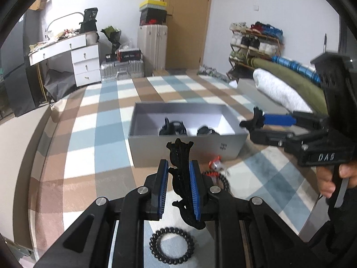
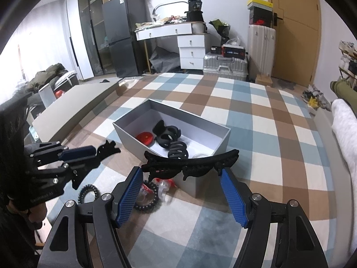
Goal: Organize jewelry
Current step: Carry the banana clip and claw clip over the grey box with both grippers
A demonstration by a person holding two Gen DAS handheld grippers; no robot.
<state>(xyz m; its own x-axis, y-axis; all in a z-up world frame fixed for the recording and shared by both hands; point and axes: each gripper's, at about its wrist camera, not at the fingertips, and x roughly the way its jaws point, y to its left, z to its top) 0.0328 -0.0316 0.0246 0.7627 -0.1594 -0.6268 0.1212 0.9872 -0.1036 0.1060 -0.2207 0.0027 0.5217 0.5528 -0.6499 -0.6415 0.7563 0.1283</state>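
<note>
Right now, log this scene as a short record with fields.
left gripper: shut on a black hair clip
right gripper: grips a long black clip lengthwise between its pads
grey box: open; black clips and a red disc inside
carpet: black spiral hair tie and bead bracelet lie outside the box

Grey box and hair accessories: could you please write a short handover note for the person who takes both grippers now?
Left gripper: shut on a black hair clip.
Right gripper: shut on a long black clip held across its fingertips, near the grey box.
Done: black claw clips and a red round piece lie in the box.
Left: both held clips, then the spiral hair tie, bead bracelet and clear-red pieces on the rug.
</note>
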